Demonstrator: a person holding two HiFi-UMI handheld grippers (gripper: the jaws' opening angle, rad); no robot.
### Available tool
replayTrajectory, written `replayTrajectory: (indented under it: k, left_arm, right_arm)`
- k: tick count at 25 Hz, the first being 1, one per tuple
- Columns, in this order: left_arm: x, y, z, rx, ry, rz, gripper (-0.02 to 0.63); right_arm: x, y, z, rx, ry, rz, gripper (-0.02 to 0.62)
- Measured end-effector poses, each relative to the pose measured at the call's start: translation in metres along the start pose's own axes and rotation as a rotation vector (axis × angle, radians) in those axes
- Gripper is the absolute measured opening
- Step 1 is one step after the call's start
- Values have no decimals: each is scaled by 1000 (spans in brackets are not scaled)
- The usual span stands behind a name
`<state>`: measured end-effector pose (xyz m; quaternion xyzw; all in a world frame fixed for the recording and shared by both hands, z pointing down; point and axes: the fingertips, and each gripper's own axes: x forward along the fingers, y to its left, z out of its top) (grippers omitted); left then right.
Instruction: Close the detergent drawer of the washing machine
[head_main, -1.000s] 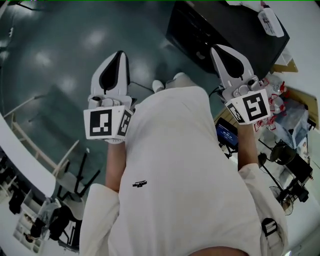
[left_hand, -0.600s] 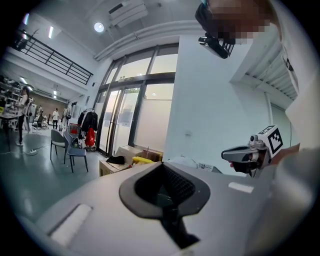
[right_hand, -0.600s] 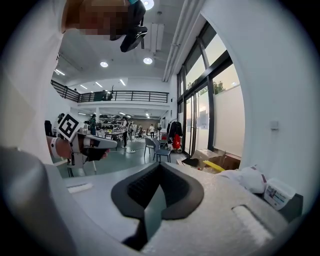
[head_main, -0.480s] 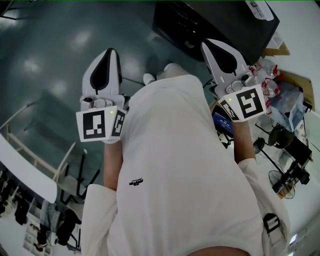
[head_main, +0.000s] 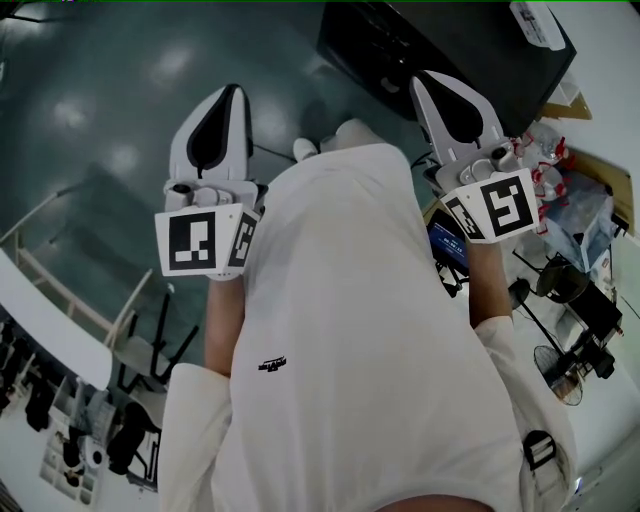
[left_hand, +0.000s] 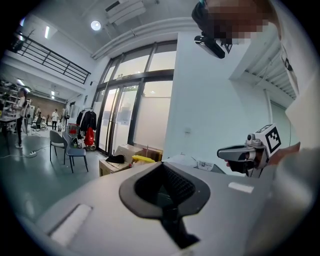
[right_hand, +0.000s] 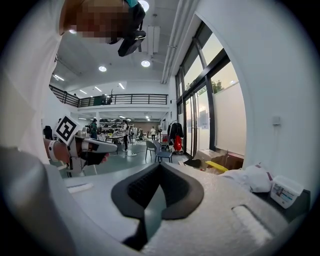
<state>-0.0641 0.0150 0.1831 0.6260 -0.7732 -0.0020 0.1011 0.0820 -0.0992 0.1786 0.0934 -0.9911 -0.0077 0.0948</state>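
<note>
1. White-shelled, the left gripper (head_main: 231, 95) and right gripper (head_main: 424, 84) are held out side by side and well apart. The person's white shirt (head_main: 350, 350) lies between and behind them.
2. The left gripper's own view shows its jaws drawn together, with only a dark slit between the black pads (left_hand: 172, 182) and nothing held.
3. The right gripper's jaws also sit close, with a thin pale sliver between the pads and nothing in it.
4. A marker cube sits at the rear of each gripper, the left cube (head_main: 205, 240) and the right cube (head_main: 495, 207), both facing up.
5. A black box (head_main: 450, 45) stands just ahead of the right gripper's tip and well to the right of the left one. It may be the washing machine, but it is too dark to make out a detergent drawer.
6. To the right of the right gripper's jaws, a white cloth (right_hand: 252, 177) and a plastic tub (right_hand: 285, 190) lie on a dark top.
7. Beyond the left gripper's jaws, to their left, grey chairs (left_hand: 70, 147) and cardboard boxes (left_hand: 135, 152) stand by tall windows.
8. Grey-green floor (head_main: 100, 100) lies under both grippers.
</note>
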Motion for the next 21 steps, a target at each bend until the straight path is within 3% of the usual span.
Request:
replayTrajectory:
  k: [21]
  left_arm:
    - [7, -6, -1, -13, 7, -34, 18]
  right_arm:
    - [3, 1, 4, 0, 11, 2, 3]
